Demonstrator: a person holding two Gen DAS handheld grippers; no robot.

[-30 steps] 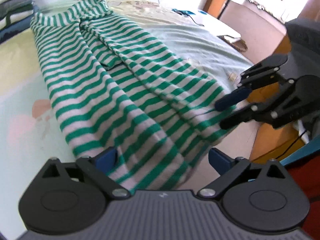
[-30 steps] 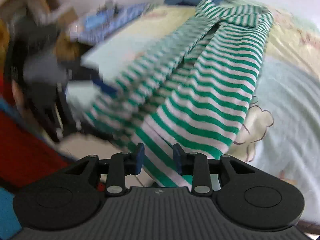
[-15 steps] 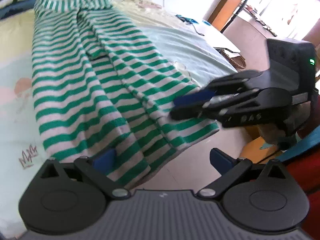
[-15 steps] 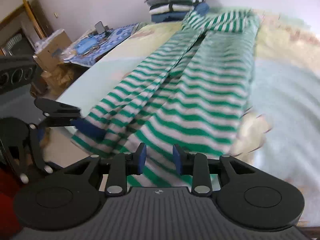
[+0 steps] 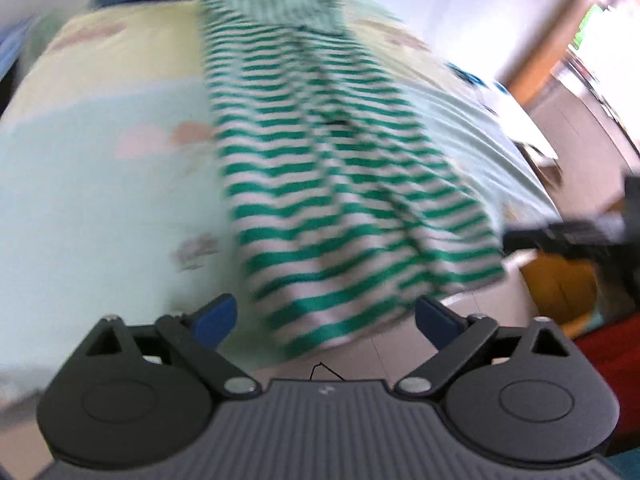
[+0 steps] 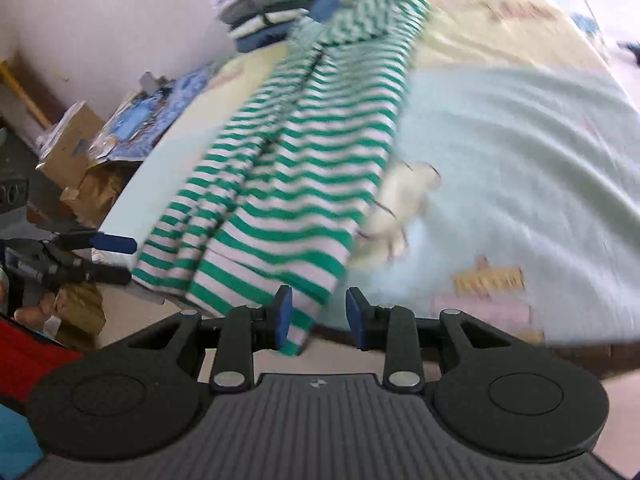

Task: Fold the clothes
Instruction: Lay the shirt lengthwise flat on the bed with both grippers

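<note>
**Tools held at the near hem of the striped garment**

Left tool (image 5: 326, 316) is pointed steeply down at the near edge of the bed (image 5: 100, 160), its jaws spread wide and closing; the hem of the garment (image 5: 340, 184) lies between the blue pads (image 5: 214, 318) but is not pressed by them. Right tool (image 6: 316, 316) is likewise tilted down toward the bed edge, its jaws set partly apart, with a corner of the hem hanging just past the left pad (image 6: 282, 314); nothing is gripped by it. In the right wrist view the left tool is seen at the far left, level with the garment's other near corner, and a bit of a hand (image 6: 30, 314) shows below it.

The garment, green and white striped, is laid lengthwise along the bed, its near end drooping over the edge and its far end reaching toward a stack of folded clothes (image 6: 272, 12).

Compared with half a second ago, the left view has been swung so that the garment sits more centrally between the pads, and the right tool, then reaching across the hem, is now seen only at the right border. The right jaws are unchanged in their spacing. Both views are blurred.
</note>
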